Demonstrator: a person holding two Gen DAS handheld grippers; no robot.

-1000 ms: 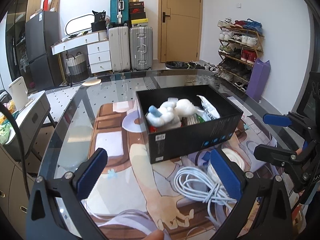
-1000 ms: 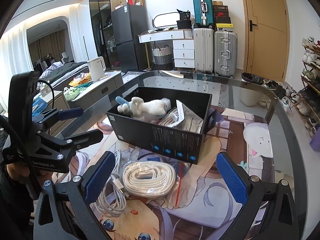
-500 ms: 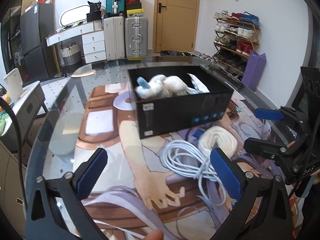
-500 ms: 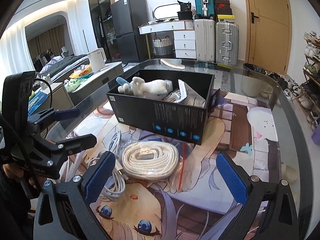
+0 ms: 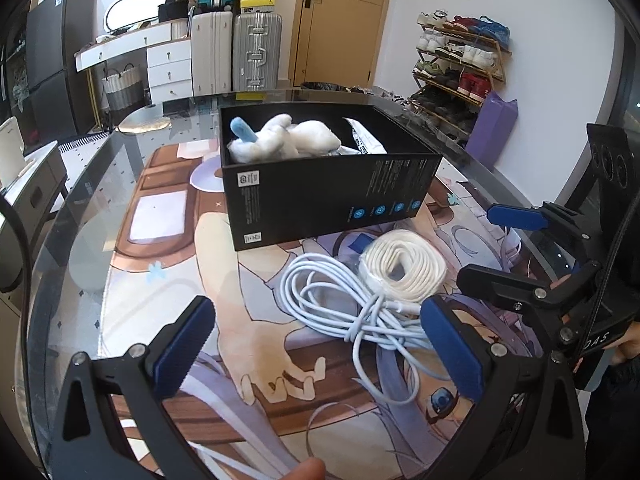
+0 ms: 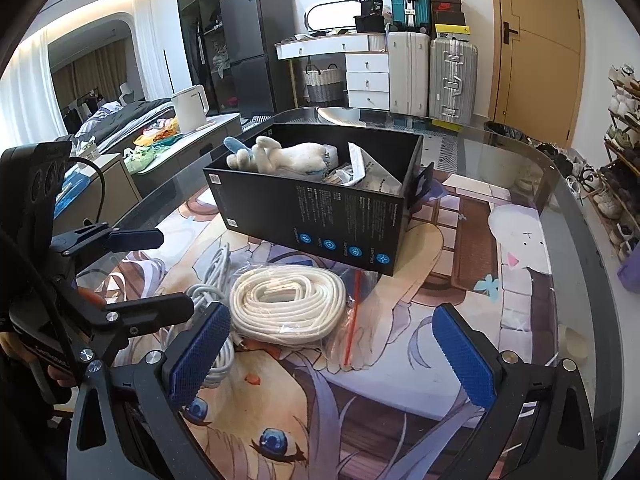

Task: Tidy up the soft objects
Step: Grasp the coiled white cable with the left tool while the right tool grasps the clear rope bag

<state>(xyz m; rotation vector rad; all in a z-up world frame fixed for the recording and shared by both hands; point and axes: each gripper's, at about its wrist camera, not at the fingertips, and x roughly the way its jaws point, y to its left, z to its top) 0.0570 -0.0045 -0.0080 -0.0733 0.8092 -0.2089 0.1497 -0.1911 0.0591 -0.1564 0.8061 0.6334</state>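
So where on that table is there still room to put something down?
Free patches: the mat left of the black box, and the mat right of the box, toward the table's glass rim. Crowded: directly in front of the box, where the white cable and bagged rope coil lie.

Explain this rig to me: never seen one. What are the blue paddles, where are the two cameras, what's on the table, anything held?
No robot: a person carries a handheld two-finger gripper in each hand, each with a fisheye camera looking along its blue-padded fingers. The left wrist view shows the left gripper up close and the right gripper at the side; the right wrist view shows the right gripper's own fingers. Both are open and empty. On the glass table lie a tangled white cable, a bagged coil of white rope, and a black box holding a white plush toy.
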